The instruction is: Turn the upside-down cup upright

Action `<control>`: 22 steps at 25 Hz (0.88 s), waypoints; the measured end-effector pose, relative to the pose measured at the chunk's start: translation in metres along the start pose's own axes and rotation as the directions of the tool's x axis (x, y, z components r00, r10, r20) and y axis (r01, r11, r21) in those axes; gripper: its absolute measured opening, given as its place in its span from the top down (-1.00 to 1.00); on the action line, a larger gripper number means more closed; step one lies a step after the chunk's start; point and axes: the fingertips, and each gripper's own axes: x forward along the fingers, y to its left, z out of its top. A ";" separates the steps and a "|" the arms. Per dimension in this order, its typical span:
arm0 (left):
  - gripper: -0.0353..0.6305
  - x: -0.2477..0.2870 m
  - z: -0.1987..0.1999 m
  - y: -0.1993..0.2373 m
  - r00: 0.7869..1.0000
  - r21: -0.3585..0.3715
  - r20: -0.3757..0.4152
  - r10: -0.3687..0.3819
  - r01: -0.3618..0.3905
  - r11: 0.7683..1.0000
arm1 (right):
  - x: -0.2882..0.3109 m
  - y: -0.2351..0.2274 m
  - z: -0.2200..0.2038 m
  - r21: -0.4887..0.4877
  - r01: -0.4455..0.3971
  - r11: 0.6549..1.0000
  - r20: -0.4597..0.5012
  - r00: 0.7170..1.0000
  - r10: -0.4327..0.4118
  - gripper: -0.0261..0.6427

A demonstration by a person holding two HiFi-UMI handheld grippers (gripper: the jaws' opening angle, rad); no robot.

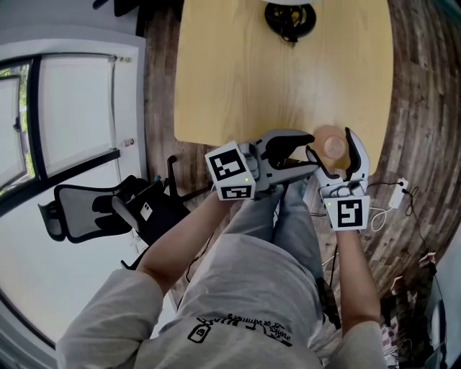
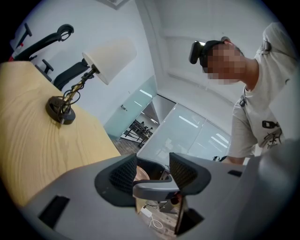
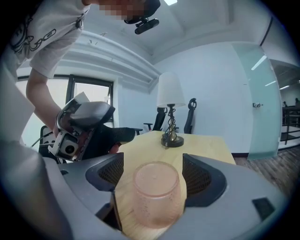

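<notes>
Head view: the cup [image 1: 334, 146] stands mouth-down on the table [image 1: 238, 79], close to the near edge. My right gripper [image 1: 330, 143] has a jaw on each side of it. The left gripper [image 1: 306, 151] hangs just beside, over the edge, well clear of the lamp [image 1: 289, 18] at the far end.

Left gripper view: these tongs gape with nothing in them. Through the gap I see only a sliver of the cup and the floor below. I judge this gripper best kept out of the way, since it sits near enough to knock the cup.

Right gripper view: the jaws are wide apart and grip nothing yet. The pink cup sits between the pads [image 3: 200, 177], base up. It looks closer to the right pad than to the left, though I cannot tell whether it touches. To do this well, I would centre it first, then close slowly on the mid-wall, because the tapered sides could slip. After that I would lift clear of the wood before rolling the wrist, and set it down further from the edge.
</notes>
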 end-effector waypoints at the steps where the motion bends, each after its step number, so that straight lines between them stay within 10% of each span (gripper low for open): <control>1: 0.24 -0.003 0.004 -0.005 1.000 0.021 0.002 0.010 -0.010 1.000 | -0.004 0.002 0.009 -0.003 0.003 1.000 0.012 1.000 -0.003 -0.16; 5: 0.26 -0.013 0.034 -0.034 0.998 0.095 0.037 0.042 -0.046 0.994 | -0.030 0.007 0.049 0.001 0.014 1.000 0.021 1.000 -0.014 -0.15; 9: 0.79 -0.024 0.060 -0.059 0.992 0.157 0.073 0.103 -0.114 0.981 | -0.052 0.012 0.089 0.024 -0.004 1.000 0.011 1.000 0.004 0.05; 15: 0.87 -0.028 0.094 -0.087 0.969 0.232 0.067 0.239 -0.248 0.941 | -0.076 0.020 0.124 0.052 -0.023 0.998 -0.080 0.996 0.028 0.72; 22: 0.87 -0.033 0.108 -0.127 0.956 0.250 0.064 0.285 -0.292 0.923 | -0.103 0.048 0.171 0.106 -0.015 0.994 -0.056 0.998 0.021 0.83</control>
